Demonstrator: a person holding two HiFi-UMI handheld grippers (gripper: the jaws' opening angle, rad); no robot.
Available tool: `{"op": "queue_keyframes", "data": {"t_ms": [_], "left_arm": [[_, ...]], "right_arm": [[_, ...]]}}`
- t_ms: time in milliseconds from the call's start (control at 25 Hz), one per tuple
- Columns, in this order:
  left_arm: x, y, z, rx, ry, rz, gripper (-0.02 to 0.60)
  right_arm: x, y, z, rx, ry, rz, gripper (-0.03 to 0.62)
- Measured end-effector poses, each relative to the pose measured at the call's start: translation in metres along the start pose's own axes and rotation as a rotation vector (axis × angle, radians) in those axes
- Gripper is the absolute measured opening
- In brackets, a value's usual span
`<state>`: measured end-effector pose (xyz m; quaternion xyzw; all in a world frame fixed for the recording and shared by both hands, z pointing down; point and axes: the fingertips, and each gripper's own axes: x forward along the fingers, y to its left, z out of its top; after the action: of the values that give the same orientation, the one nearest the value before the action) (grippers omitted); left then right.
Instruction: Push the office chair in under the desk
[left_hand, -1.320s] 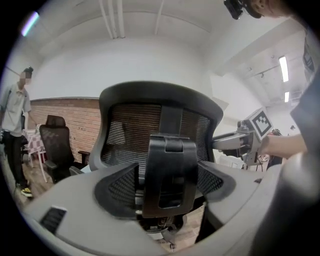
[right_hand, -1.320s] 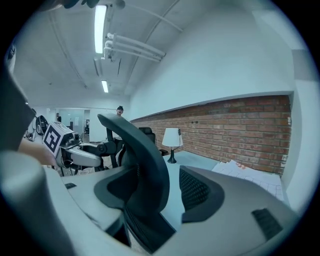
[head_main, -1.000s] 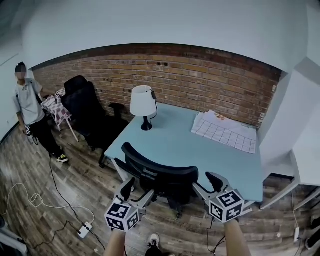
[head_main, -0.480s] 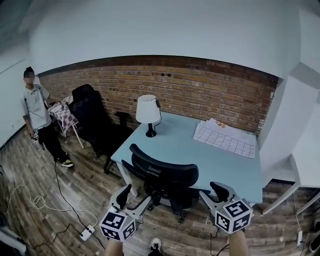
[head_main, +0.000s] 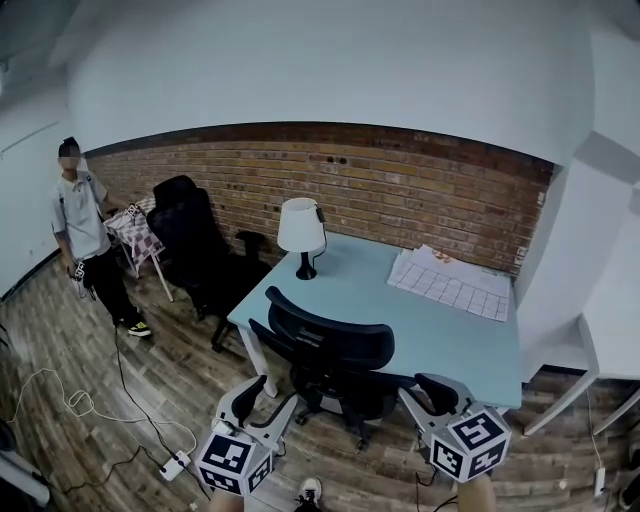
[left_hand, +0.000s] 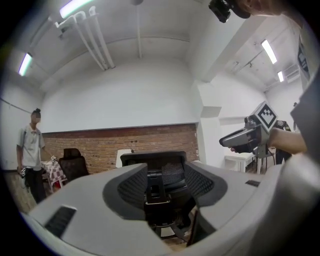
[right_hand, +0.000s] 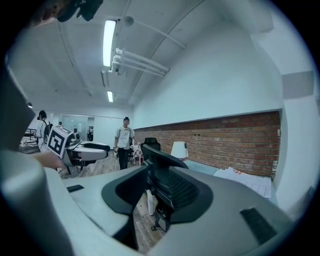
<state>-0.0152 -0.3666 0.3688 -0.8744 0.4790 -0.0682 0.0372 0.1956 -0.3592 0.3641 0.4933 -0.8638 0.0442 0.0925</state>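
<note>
The black office chair (head_main: 330, 347) stands at the near edge of the light blue desk (head_main: 440, 345), its seat tucked under the top and its backrest towards me. Both grippers hang short of the chair and touch nothing. My left gripper (head_main: 268, 396) is at the chair's near left and my right gripper (head_main: 428, 392) at its near right. Their jaws have just been closing but still stand apart with nothing between them. The chair's back (left_hand: 156, 159) shows beyond the gap in the left gripper view, and the chair (right_hand: 161, 159) likewise in the right gripper view.
A white lamp (head_main: 300, 226) and gridded papers (head_main: 450, 283) lie on the desk. A second black chair (head_main: 195, 250) and a standing person (head_main: 85, 235) are at the back left by the brick wall. Cables and a power strip (head_main: 170, 462) lie on the floor at left. White furniture (head_main: 600, 300) stands at right.
Both grippers have drawn back from the chair towards me, and their jaws have narrowed. The chair stays at the desk.
</note>
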Motion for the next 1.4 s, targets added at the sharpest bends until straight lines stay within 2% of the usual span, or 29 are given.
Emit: {"op": "queue_keyframes", "data": {"t_ms": [120,160,240,360,520,1000,1400], "left_arm": [[-0.006,-0.003,0.009,0.008,-0.019,0.014,0.214],[-0.008,-0.003,0.012,0.008,-0.030,0.021,0.185],[-0.011,-0.003,0.016,0.007,-0.052,0.034,0.150],[-0.012,-0.006,0.017,0.015,-0.065,0.038,0.087],[-0.013,-0.011,0.016,0.026,-0.059,0.027,0.023],[-0.011,-0.010,0.010,0.026,-0.023,0.017,0.009],[-0.005,-0.005,0.003,0.018,-0.004,0.024,0.009]], "right_arm": [[-0.006,0.004,0.007,-0.005,-0.012,0.003,0.152],[-0.007,0.004,0.009,-0.004,-0.020,-0.002,0.139],[-0.011,0.002,0.011,0.002,-0.033,-0.019,0.074],[-0.014,-0.002,0.010,0.003,-0.037,-0.033,0.035],[-0.015,-0.003,0.008,-0.023,-0.029,-0.047,0.018],[-0.009,0.007,0.000,-0.097,0.009,-0.021,0.015],[-0.002,0.007,-0.004,-0.095,0.018,-0.010,0.015]]}}
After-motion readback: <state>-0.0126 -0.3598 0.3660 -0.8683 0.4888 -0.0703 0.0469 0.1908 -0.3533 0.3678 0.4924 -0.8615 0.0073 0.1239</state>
